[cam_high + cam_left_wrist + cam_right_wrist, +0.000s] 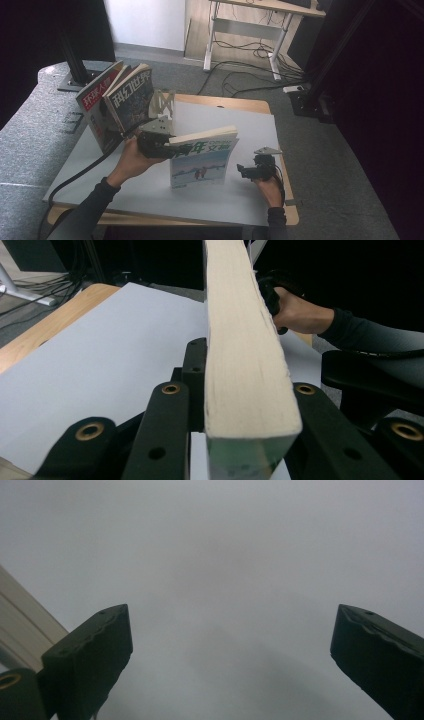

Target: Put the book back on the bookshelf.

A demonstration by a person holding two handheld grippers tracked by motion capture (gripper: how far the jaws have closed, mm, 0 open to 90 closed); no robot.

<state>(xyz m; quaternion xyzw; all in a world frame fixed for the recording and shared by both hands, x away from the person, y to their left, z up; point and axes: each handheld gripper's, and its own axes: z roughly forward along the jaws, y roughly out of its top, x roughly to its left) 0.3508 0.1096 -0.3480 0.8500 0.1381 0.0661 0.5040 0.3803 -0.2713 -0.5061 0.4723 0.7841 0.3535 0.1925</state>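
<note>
My left gripper (165, 141) is clamped on the top edge of the thick book (204, 160) — blue-green cover facing me, standing upright on the grey mat (250, 125), roughly mid-table. Along its own jaws, the pale page block (245, 350) sits squeezed between them, running away from me. My right gripper (246, 170) is low over the mat, just to the right of the book and apart from it — jaws spread wide, nothing between them, bare grey sheet (225, 580) ahead. Behind, two magazines (117, 97) lean in the metal bookend (162, 107).
</note>
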